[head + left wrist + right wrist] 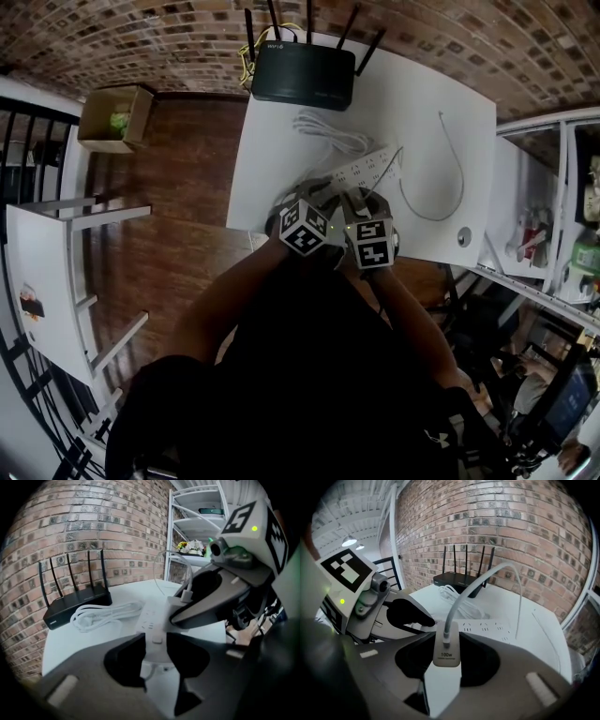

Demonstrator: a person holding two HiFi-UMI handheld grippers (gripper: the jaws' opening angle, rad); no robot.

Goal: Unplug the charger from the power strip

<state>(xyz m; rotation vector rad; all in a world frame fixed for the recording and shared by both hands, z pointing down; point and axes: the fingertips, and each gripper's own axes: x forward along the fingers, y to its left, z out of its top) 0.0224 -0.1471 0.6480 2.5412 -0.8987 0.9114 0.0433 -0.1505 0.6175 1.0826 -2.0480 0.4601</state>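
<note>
The router sits behind the coiled cord, power strip nearest.

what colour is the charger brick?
White charger, small dark 100w print on its face; clearest in the right gripper view.

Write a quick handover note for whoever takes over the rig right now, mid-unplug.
Left hand-held gripper: closed across the near end of the power strip, bracing it on the table.
Right hand-held gripper: closed on the charger, with its cable attached.
Done: both grips are set.
Left: the charger looks seated in the power strip, not yet out. Probably pull it straight out while holding the power strip down.
</note>
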